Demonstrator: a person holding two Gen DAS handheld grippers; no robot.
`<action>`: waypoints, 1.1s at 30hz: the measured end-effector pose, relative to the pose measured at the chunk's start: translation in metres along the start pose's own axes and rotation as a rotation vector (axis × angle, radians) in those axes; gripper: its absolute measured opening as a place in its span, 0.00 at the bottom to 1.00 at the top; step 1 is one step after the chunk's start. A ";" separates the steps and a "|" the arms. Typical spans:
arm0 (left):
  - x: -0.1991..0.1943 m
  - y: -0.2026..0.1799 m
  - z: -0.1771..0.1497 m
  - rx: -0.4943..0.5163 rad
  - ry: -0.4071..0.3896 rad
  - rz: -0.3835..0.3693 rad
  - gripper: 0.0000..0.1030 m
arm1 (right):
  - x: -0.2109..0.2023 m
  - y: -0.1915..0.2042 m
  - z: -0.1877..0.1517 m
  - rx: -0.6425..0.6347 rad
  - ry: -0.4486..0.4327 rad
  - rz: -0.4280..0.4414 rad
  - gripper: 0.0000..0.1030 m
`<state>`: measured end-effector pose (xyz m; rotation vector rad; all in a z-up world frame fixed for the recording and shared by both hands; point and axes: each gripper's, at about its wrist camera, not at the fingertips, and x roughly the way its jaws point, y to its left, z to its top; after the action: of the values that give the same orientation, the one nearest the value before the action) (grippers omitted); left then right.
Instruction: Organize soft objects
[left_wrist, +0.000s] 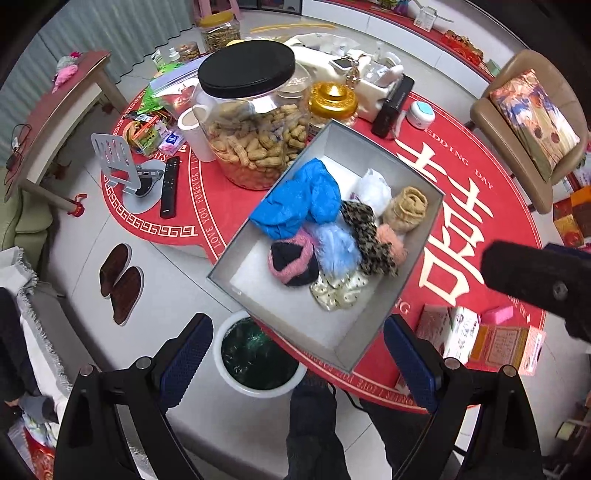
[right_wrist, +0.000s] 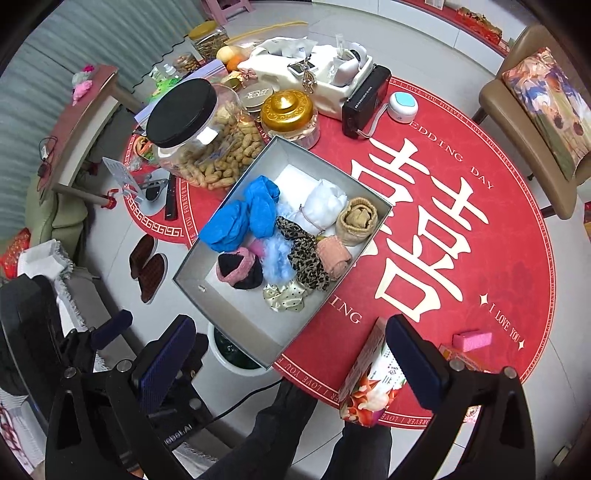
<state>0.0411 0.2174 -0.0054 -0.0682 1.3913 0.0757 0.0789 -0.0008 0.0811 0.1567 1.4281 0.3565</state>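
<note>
While both tools hung above the table with nothing between their pads, the soft things already lay gathered in the shallow grey cardboard box (left_wrist: 376, 325): a crumpled blue plastic cover (left_wrist: 299, 199), a pink-and-black knitted hat (left_wrist: 291, 260), a pale blue fluffy pompom (left_wrist: 338, 249), a leopard-print scrunchie (right_wrist: 304, 253), a rolled beige sock (right_wrist: 356, 219) and a cream dotted satin scrunchie (left_wrist: 338, 291). The left gripper (left_wrist: 299, 365) stood spread and empty, and the right gripper (right_wrist: 291, 363) likewise gaped wide, holding nothing. To finish well, the person would probably check for any soft item outside the box and descend straight onto it. The box overhung the edge of the round red printed mat (right_wrist: 480, 258), so pushing it inward seemed wise. A peanut-filled clear jar (left_wrist: 255, 144) crowded one side; brown slippers (left_wrist: 120, 282) lay on the pale tiled floor.
</note>
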 end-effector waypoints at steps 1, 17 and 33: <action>-0.002 -0.001 -0.003 0.006 0.000 0.000 0.92 | -0.002 0.001 -0.003 0.003 -0.004 -0.006 1.00; -0.024 -0.011 -0.017 0.081 -0.003 0.021 0.92 | -0.016 -0.007 -0.021 0.055 -0.028 0.006 1.00; -0.029 -0.016 -0.015 0.112 0.002 0.043 0.92 | -0.019 -0.010 -0.024 0.057 -0.033 0.010 1.00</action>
<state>0.0226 0.1992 0.0202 0.0550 1.3965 0.0327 0.0548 -0.0194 0.0924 0.2154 1.4058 0.3206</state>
